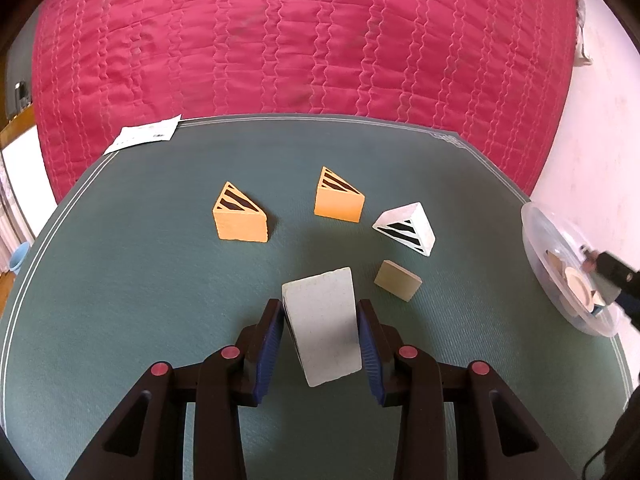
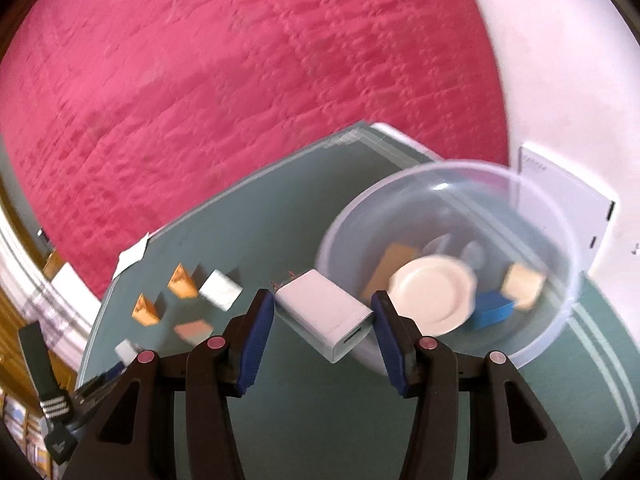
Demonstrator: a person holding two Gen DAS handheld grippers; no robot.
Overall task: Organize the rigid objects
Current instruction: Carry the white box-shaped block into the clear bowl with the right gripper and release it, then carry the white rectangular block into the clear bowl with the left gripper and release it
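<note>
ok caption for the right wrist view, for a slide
Right claw grips a white USB wall charger beside a clear plastic bowl holding a cream round plate and small blocks.

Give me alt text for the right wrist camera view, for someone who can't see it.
The right gripper holds a white USB charger between its blue pads, just in front of a clear plastic bowl containing a cream plate and coloured blocks. The bowl sits on a green mat, with orange wedges and white blocks to the left and a pink quilt behind.
</note>
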